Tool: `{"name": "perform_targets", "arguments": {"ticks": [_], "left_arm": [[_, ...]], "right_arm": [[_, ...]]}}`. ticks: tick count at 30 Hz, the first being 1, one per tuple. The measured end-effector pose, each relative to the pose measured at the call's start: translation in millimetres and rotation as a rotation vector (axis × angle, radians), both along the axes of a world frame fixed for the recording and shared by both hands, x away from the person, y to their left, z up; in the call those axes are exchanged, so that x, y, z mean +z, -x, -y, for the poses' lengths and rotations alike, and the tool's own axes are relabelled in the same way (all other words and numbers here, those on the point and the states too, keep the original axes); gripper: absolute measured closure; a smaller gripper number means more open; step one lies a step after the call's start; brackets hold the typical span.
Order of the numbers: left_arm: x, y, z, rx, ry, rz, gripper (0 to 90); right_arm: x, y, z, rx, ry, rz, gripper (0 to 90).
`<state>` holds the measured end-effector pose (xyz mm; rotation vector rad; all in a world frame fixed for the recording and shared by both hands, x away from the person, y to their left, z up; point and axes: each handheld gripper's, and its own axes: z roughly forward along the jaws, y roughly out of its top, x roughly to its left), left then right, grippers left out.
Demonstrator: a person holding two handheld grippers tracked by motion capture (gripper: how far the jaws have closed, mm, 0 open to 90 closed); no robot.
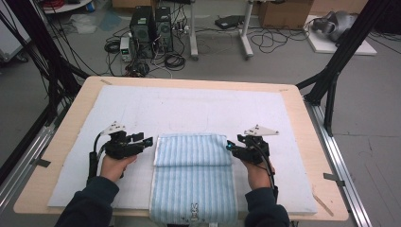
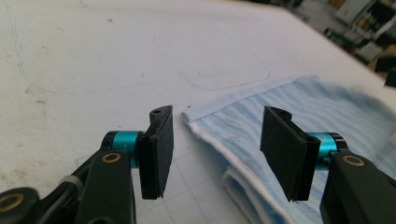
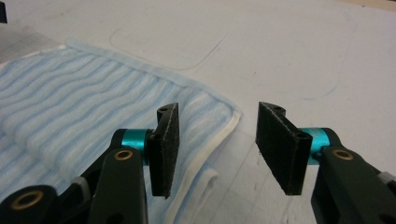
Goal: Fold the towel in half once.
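Blue striped towel [image 1: 193, 182] lies folded on the white mat [image 1: 142, 109] at the near middle of the counter [image 1: 302, 123], its near end hanging over the front edge and its folded-over upper layer ending toward the far side. Left gripper [image 1: 146, 141] sits just beside the fold's left corner, fingers [image 2: 159, 151] spread, nothing between them. Right gripper [image 1: 230, 145] sits at the right corner, fingers [image 3: 166, 149] likewise spread and empty. Beyond the counter, computer towers [image 1: 151, 28] and cables rest on the floor.

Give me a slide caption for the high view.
Two open hand-held grippers, left gripper and right gripper, flank a folded blue striped towel on a white padded table.
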<state>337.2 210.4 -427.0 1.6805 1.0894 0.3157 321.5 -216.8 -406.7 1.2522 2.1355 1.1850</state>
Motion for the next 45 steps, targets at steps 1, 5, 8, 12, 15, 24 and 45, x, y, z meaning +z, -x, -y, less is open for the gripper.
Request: {"name": "perform_targets", "arguments": {"ticks": [1, 5, 8, 12, 15, 24, 45], "left_arm": [[1.4, -3.9, 1.2, -0.003, 0.006, -0.001, 44.1], [4.1, -19.8, 8.6, -0.018, -0.042, 0.0, 43.3], [2.8, -31.3, 14.5, -0.024, -0.073, -0.014, 42.8], [-11.4, -40.9, 21.3, -0.023, -0.115, -0.051, 42.6], [-20.0, -44.2, 27.8, -0.027, -0.149, -0.065, 44.5], [-24.8, -42.7, 36.8, -0.071, -0.218, -0.054, 73.9], [-25.0, -40.9, 38.6, -0.072, -0.234, -0.055, 85.5]], "right_arm": [[0.7, -1.6, -0.4, -0.005, -0.006, -0.005, 49.1], [-0.4, -1.3, -2.3, 0.0, -0.008, -0.009, 49.0], [-1.2, 1.0, -2.3, 0.009, 0.0, -0.006, 49.0], [-1.8, 2.0, 3.6, -0.001, 0.0, -0.011, 48.4], [-2.6, 1.8, 9.0, -0.007, -0.002, -0.013, 48.4], [-3.8, -1.3, 7.6, -0.005, -0.001, -0.017, 48.4], [-28.5, -67.9, -23.3, -0.053, 0.111, -0.186, 47.3]]}}
